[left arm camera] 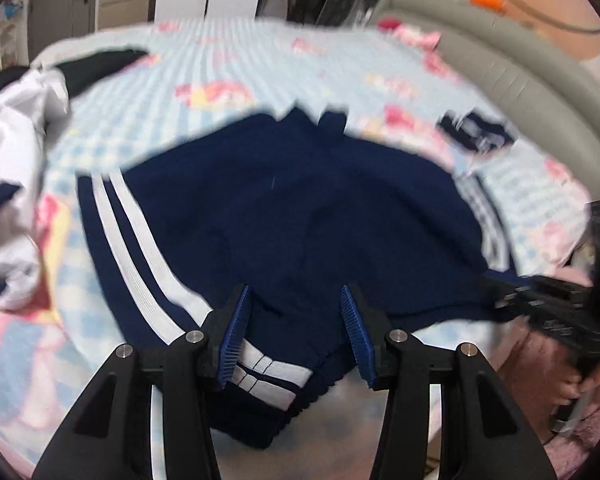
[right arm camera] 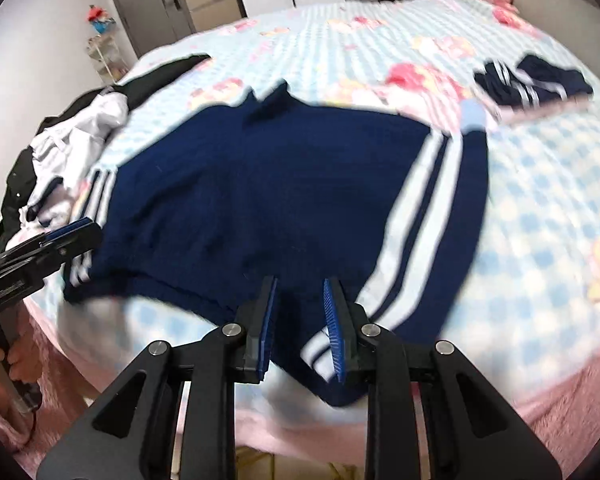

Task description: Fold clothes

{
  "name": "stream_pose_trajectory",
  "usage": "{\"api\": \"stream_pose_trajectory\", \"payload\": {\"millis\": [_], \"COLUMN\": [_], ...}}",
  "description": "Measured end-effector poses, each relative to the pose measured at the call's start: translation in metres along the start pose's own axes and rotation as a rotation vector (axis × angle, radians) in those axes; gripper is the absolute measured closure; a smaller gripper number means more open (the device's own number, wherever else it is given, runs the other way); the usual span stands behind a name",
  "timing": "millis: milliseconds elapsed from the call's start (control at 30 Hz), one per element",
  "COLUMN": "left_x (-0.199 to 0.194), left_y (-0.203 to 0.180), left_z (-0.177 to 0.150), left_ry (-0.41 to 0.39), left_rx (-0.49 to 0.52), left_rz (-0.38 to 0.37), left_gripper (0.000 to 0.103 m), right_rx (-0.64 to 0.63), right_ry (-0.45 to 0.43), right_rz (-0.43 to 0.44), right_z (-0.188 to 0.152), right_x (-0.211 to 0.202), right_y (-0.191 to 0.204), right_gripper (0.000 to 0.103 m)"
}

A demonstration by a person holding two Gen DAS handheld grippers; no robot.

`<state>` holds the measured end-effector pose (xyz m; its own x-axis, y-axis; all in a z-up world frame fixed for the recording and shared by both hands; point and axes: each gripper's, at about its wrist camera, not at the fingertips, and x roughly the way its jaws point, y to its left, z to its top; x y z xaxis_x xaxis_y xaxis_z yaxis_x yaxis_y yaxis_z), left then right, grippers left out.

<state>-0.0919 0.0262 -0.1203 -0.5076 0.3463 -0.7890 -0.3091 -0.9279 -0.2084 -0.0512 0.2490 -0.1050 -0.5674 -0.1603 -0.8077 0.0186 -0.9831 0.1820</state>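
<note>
Lying flat on checked bedspread [right arm camera: 540,208], navy white-striped shorts [right arm camera: 260,200], somewhat blurred, left claw [left arm camera: 296,334] and right claw [right arm camera: 300,328] spread over waistband.

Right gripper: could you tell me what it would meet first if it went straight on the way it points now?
Most likely the navy shorts. The right gripper stands open over their near hem beside the white side stripes, so the fabric on the checked blanket lies directly ahead, though its height above the cloth is unclear.
</note>
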Motion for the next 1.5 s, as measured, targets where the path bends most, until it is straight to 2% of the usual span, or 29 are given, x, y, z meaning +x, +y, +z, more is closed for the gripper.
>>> {"api": "stream_pose_trajectory", "payload": {"millis": [67,200,267,367,500,567,700,767,933,1000,1033,1100,1200,1233,1333,1500], "left_x": [0.005,-0.019,-0.024,-0.008,0.01,0.003,-0.013,-0.005,0.032,0.049,0.053,0.052,0.038,0.032,0.014,-0.01], "left_y": [0.003,0.001,-0.007,-0.014,-0.015,-0.017,-0.028,-0.043,-0.094,-0.109,-0.111,-0.112,-0.103,-0.099,-0.073,-0.009], "left_z": [-0.002,-0.001,0.0,0.004,0.004,0.001,0.011,0.025,0.042,0.037,0.028,0.015,0.008,0.009,0.014,-0.001], "left_ry": [0.023,-0.076,-0.11,-0.071,0.029,0.024,-0.057,-0.05,-0.011,0.033,0.048,0.042,0.033,0.034,0.05,0.079], "left_rx": [-0.021,-0.016,0.002,0.02,0.035,0.029,0.058,0.075,0.163,0.204,0.233,0.275,0.289,0.285,0.211,-0.038], "left_rz": [0.001,-0.099,-0.107,-0.086,-0.018,-0.033,-0.082,-0.092,-0.102,-0.064,-0.02,0.019,0.05,0.065,0.108,0.074], "left_gripper": [0.055,0.056,0.056,0.056,0.053,0.053,0.054,0.054,0.054,0.053,0.052,0.05,0.044,0.044,0.044,0.044], "right_rx": [0.001,0.022,0.065,0.093,0.06,0.067,0.084,0.077,0.063,0.027,0.015,0.021,0.088,0.113,0.104,0.11], "right_ry": [-0.006,-0.045,-0.066,-0.055,-0.011,0.009,-0.026,-0.044,-0.014,0.003,0.006,-0.004,-0.035,-0.046,-0.059,-0.05], "right_rz": [-0.026,-0.044,-0.027,-0.007,-0.056,-0.055,-0.005,-0.008,-0.05,-0.08,-0.094,-0.096,-0.035,-0.012,-0.036,-0.037], "right_z": [-0.004,-0.01,-0.008,0.002,-0.001,-0.006,-0.005,0.003,0.017,0.014,0.011,0.005,0.002,0.001,0.004,0.004], "right_x": [-0.004,-0.02,-0.027,-0.022,-0.007,-0.006,-0.02,-0.021,-0.003,0.003,0.004,0.0,-0.011,-0.015,-0.014,-0.011], "right_y": [-0.004,-0.011,-0.017,-0.016,-0.013,-0.018,-0.027,-0.028,-0.028,-0.028,-0.03,-0.039,-0.054,-0.059,-0.057,-0.057], "right_gripper": [0.083,0.08,0.078,0.078,0.078,0.078,0.076,0.076,0.076,0.076,0.076,0.074,0.074,0.074,0.072,0.072]}}
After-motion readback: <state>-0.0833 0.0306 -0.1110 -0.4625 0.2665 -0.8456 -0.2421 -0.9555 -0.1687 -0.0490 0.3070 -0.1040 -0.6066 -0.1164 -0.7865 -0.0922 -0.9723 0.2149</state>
